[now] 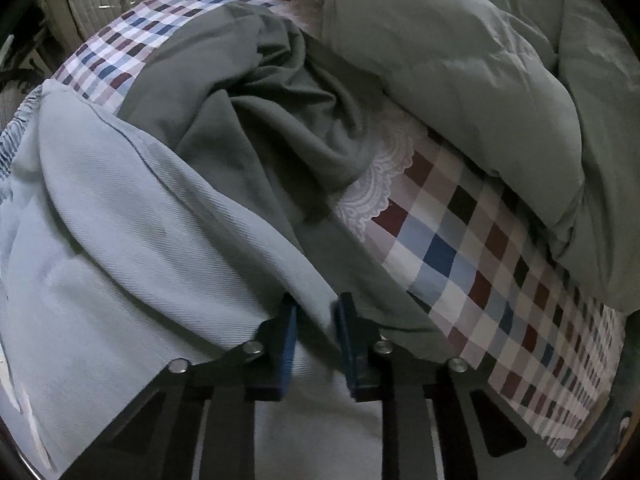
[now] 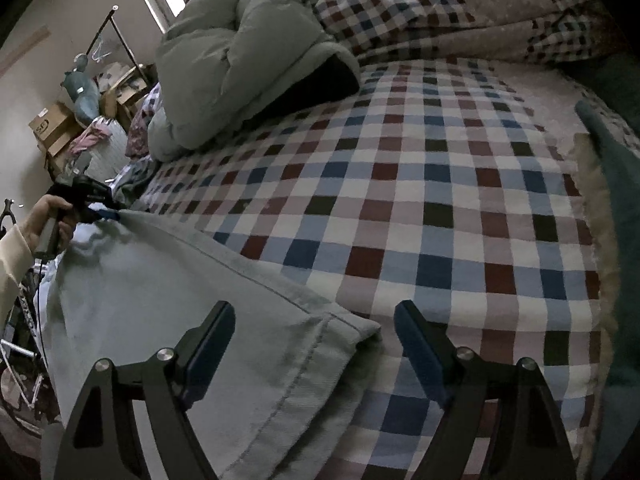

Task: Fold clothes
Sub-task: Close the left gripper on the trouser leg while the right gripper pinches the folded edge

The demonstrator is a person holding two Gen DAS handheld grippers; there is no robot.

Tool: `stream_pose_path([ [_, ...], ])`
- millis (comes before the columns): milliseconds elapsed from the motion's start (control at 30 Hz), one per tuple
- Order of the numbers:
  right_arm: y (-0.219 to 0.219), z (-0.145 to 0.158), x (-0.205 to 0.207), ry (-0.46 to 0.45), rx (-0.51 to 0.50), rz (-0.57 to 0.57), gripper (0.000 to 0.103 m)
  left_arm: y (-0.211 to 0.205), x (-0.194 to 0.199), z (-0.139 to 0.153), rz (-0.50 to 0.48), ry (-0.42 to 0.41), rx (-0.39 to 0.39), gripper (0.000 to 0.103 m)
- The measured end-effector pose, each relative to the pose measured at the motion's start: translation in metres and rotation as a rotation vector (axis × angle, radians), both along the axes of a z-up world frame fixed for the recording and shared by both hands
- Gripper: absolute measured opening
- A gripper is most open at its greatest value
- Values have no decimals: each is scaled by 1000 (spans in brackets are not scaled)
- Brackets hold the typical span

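1. The step in hand looks like laying out and squaring a pale blue garment [image 2: 168,304] on the bed's checked sheet [image 2: 440,200] — it reads as trousers, with a stitched hem at the near end and a gathered waistband [image 1: 16,136] at the far end.
2. The left gripper [image 1: 316,316] has its fingers narrow and pinched on a fold of that cloth, near the waistband end; in the right wrist view the same gripper [image 2: 106,213] shows at the garment's far corner, the person's hand [image 2: 44,216] on its handle.
3. The right gripper [image 2: 316,332] hangs over the hem end; its fingers stand wide, with the hem corner [image 2: 360,328] lying between them, untouched as far as I can see.
4. A dark grey-green garment [image 1: 248,120] lies crumpled beside the blue one, partly under it; a padded grey-green quilt [image 1: 460,72] is heaped further along the bed.
5. Judging from this, the fold itself is not begun; the next move calls for the right fingers to close on the hem corner — then both ends can be drawn taut and one brought over to meet the other.
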State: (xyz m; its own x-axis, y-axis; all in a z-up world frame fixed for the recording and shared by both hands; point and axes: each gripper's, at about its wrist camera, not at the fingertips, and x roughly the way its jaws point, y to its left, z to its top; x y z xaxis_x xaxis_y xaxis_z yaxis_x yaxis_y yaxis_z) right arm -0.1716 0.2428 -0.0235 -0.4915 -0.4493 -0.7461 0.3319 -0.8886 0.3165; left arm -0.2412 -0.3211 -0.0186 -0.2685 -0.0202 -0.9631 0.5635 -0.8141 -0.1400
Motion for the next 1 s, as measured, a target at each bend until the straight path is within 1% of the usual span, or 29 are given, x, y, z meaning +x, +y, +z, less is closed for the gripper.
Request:
stream_pose_path([
  [100,1,-6,-3,-24,-5,12,82,0,2,1,-16,7,-6,15],
  [200,-1,-13,-3,-47,16,17,71,0,5,3,-26,11,-8,14],
  [267,-3,-18,-4,-64,41,21,61,-1,7,4,-28,15,-6,13],
  [400,-3,-22,-6,-81,58,19,52,-4,10,9,-30,25,2,12],
  [433,-3,-22,-6,-78,69,24,40,-4,11,10,-31,28,5,12],
  [467,-5,-21,-5,-75,85,29,34,-5,12,11,-31,31,9,11],
  [500,-7,-20,-4,-68,96,34,32,-6,13,12,-33,34,11,11],
  [533,-9,-19,-3,-59,103,40,27,-6,13,13,-36,37,11,10],
  [667,-17,-9,0,-9,147,37,23,-9,15,20,-37,73,22,9],
  [833,-13,11,-5,54,147,11,22,-11,14,32,-50,115,24,6],
  [1000,-16,33,-17,122,164,-5,21,-17,6,49,-37,171,30,6],
])
